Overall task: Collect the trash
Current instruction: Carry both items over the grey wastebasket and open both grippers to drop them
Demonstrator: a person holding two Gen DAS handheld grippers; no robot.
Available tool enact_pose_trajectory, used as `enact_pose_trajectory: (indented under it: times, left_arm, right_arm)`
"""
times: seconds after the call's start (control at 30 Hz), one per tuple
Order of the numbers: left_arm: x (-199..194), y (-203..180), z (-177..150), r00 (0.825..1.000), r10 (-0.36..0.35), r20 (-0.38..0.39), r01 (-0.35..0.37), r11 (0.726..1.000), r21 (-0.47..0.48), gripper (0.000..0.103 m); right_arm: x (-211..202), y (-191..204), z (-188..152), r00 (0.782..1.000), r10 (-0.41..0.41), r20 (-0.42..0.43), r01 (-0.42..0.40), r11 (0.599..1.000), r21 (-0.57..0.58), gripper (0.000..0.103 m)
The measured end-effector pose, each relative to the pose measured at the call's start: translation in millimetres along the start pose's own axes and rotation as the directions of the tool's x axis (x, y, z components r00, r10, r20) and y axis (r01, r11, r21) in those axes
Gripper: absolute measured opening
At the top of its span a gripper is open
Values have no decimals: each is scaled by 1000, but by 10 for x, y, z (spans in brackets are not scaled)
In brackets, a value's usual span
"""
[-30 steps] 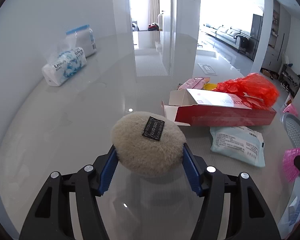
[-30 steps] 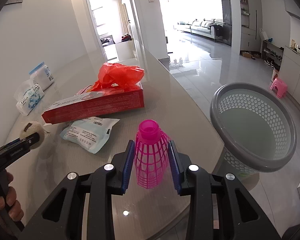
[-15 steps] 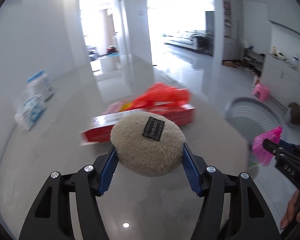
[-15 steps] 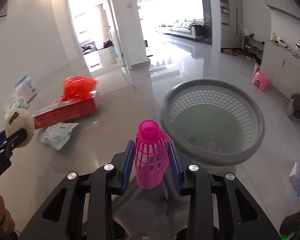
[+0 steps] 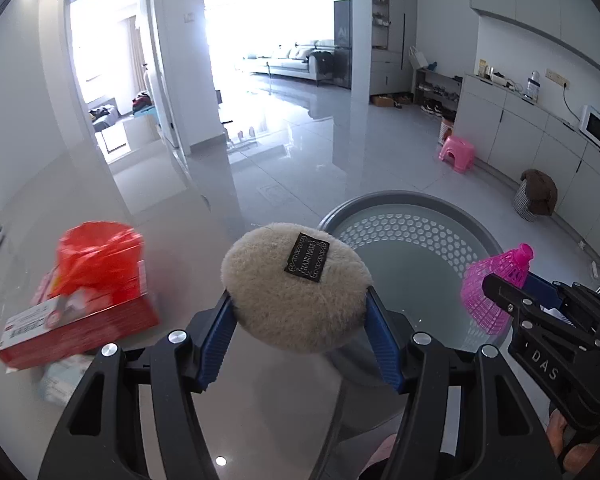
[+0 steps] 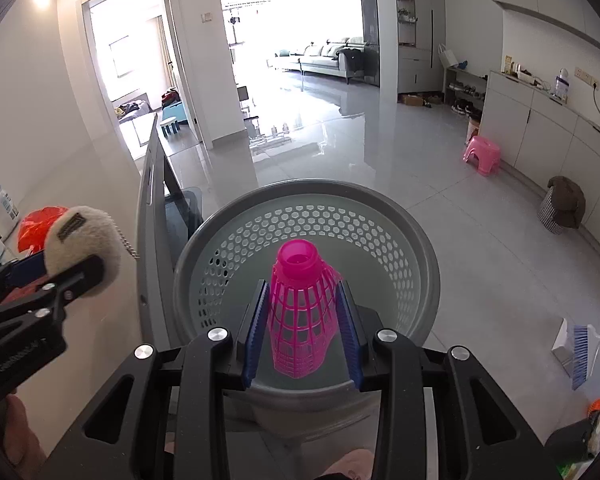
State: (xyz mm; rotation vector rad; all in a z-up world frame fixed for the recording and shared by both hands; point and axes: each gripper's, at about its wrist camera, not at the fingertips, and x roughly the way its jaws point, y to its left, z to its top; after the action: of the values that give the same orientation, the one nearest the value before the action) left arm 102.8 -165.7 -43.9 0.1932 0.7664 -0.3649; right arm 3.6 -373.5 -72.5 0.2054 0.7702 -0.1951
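Glossy table [image 5: 188,248], red box [image 5: 80,326] beside basket [image 6: 380,208]

Left gripper [image 5: 298,316] and right gripper [image 6: 302,320] are both pointing obliquely downward, jaws clamping held objects.

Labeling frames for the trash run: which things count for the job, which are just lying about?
In the job: fluffy pad in left tongs; pink shuttlecock in right tongs; grey basket; red box; red bag.

Lying about: pink stool; broom; sofa.
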Motion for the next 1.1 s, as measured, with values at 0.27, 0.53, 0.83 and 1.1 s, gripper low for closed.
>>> enact_pose_trajectory:
  times: [0.27, 0.53, 0.83, 1.1]
  left_arm:
    - [501, -122, 136, 997, -34, -66, 35, 999, 10, 60]
    - [794, -263, 191, 992, -42, -115, 44, 999, 11, 60]
    - [901, -251, 173, 987, -42, -157, 43, 999, 5, 66]
    - [902, -219, 209, 989, -36, -146, 32, 999, -32, 81]
  right_arm:
    - [433, -81, 111, 998, 11, -58, -11, 1000, -12, 33]
    - [760, -180, 144, 993, 26, -116, -24, 1000, 12, 33]
    - [905, -263, 118, 989, 36, -142, -33, 999, 24, 36]
    - [850, -298, 149, 994, 22, -111, -18, 999, 43, 66]
